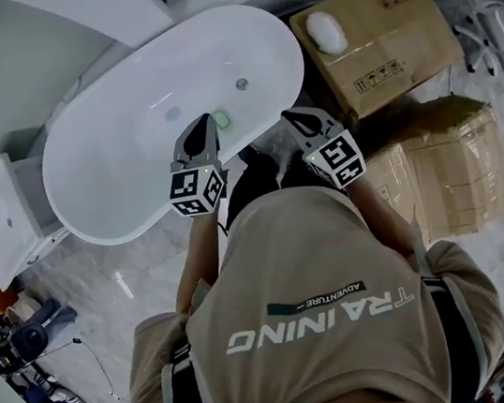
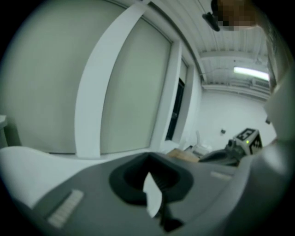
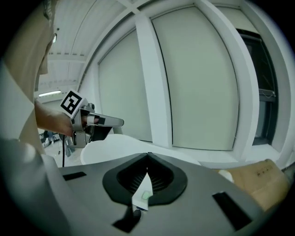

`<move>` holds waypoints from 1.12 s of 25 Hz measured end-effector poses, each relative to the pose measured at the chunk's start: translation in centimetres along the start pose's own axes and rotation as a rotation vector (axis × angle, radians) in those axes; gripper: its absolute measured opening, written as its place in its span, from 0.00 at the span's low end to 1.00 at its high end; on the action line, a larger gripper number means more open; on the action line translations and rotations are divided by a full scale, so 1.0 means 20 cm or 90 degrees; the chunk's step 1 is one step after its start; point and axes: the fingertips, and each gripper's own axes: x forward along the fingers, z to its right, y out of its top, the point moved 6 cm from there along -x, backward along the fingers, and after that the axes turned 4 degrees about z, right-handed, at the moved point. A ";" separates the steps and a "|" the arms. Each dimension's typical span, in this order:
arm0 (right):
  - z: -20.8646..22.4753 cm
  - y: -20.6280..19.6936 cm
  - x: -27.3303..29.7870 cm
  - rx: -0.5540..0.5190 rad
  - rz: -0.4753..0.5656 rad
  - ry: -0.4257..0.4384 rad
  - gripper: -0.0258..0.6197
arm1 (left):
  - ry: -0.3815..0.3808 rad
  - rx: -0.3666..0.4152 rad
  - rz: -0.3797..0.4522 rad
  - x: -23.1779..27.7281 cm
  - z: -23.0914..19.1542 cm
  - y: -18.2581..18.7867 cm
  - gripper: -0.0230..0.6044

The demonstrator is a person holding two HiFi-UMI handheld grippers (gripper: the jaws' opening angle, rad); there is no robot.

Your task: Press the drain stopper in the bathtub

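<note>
The white oval bathtub (image 1: 116, 184) lies ahead of me. Inside it I see a small round metal fitting (image 1: 241, 84) toward the right end and a fainter round drain stopper (image 1: 172, 114) near the middle of the floor. A small green and white item (image 1: 221, 119) lies on the tub's floor. My left gripper (image 1: 208, 120) is held over the tub's near rim, jaws together, tips beside the green item. My right gripper (image 1: 288, 116) hangs just outside the rim, jaws together and empty. In the right gripper view the left gripper (image 3: 117, 122) hovers over the tub.
Cardboard boxes (image 1: 386, 32) (image 1: 438, 176) stand right of the tub, one with a white roll (image 1: 329, 32) on top. A white cabinet (image 1: 4, 221) stands at the tub's left end. Cluttered gear (image 1: 19, 347) sits on the marble floor at lower left.
</note>
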 end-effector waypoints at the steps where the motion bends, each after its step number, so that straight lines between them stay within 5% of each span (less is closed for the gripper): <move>1: 0.01 0.02 0.03 -0.007 -0.005 -0.002 0.05 | -0.002 -0.013 0.008 0.03 -0.02 0.01 0.04; 5: 0.11 0.09 0.12 0.043 -0.012 -0.024 0.05 | -0.018 -0.008 0.043 0.15 -0.13 0.07 0.04; 11: 0.25 0.21 0.26 -0.013 -0.064 -0.068 0.05 | -0.028 -0.029 0.037 0.31 -0.38 0.06 0.04; 17: 0.31 0.23 0.41 -0.001 -0.086 -0.087 0.05 | -0.026 -0.046 0.020 0.42 -0.56 0.02 0.04; 28: 0.49 0.25 0.89 -0.027 -0.111 0.097 0.05 | 0.068 -0.051 -0.040 0.64 -0.66 0.01 0.04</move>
